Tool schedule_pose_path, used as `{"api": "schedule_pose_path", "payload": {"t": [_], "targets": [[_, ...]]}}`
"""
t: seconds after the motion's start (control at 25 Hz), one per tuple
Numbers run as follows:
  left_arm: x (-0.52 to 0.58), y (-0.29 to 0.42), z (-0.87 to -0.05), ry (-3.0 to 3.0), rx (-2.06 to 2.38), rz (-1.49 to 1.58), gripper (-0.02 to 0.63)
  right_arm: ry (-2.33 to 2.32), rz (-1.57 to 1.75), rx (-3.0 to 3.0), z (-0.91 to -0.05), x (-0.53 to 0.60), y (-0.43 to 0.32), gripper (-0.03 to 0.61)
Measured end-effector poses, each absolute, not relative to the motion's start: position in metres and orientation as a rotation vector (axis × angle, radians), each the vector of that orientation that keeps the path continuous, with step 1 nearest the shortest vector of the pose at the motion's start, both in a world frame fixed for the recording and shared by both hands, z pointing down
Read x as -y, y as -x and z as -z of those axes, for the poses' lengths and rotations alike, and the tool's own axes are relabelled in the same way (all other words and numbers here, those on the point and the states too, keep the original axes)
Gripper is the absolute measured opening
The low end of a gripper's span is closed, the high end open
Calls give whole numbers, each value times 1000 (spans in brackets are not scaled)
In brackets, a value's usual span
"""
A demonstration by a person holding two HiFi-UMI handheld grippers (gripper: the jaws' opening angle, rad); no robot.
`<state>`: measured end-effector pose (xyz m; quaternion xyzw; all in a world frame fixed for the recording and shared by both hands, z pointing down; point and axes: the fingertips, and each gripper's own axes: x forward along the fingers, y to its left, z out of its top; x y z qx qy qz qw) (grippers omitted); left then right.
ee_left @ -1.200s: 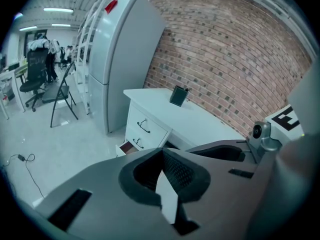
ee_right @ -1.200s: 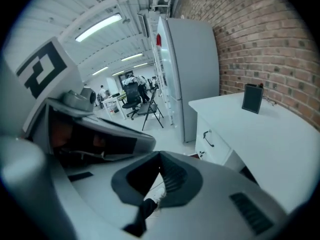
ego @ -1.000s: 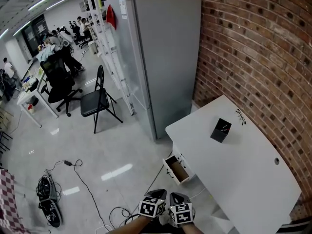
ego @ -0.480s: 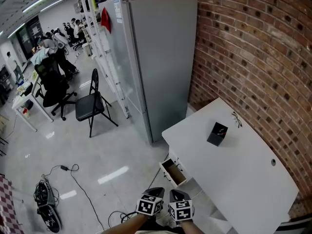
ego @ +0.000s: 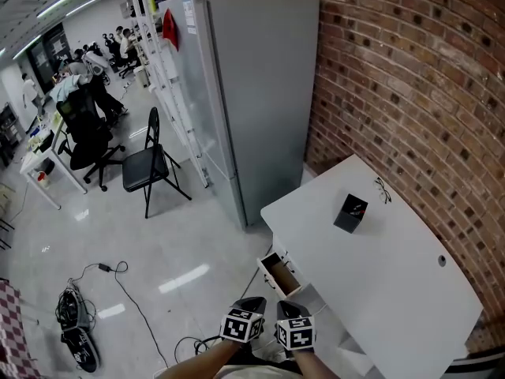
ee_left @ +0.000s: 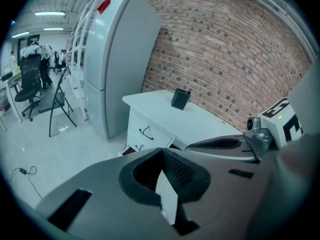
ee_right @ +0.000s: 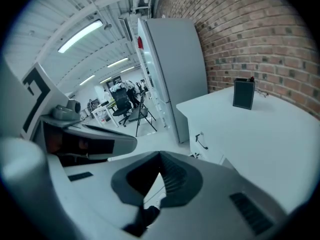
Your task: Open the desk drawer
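The white desk (ego: 379, 275) stands against the brick wall at the right of the head view. Its lower drawer (ego: 280, 275) is pulled out and shows a brown inside. In the left gripper view the desk front (ee_left: 150, 129) shows two dark handles, with the pulled-out drawer (ee_left: 130, 150) low down. My left gripper (ego: 252, 306) and right gripper (ego: 289, 309) hang side by side just short of the drawer, touching nothing. The left gripper (ee_left: 162, 156) and the right gripper (ee_right: 160, 160) each have their jaws together with nothing in them.
A black box (ego: 349, 212) and a pair of glasses (ego: 384, 189) lie on the desktop. A tall grey fridge (ego: 252, 93) stands left of the desk. A folding chair (ego: 150, 168), cables (ego: 102, 268) on the shiny floor and people at far desks are at the left.
The head view has shifted slightly. Both grippers stay shut and side by side before the drawer, which stands open as before.
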<state>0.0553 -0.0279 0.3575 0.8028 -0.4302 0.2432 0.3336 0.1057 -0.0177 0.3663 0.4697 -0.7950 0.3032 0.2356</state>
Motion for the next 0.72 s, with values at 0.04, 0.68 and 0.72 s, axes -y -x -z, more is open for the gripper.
{"api": "schedule_pose_path", "payload": {"t": [0.04,0.68,0.72], "targets": [[28,-56,-358,-2094,1126,-636,7,-1285,-828,2182,-366,18,-107,15],[11,-73,-368,-2063,1138,-652,8,-1301,-938,2178,-377,2,-131,14],[11,-74,-368,-2063,1139,-650,8,-1302,-948,2177,-378,2,-132,15]]}}
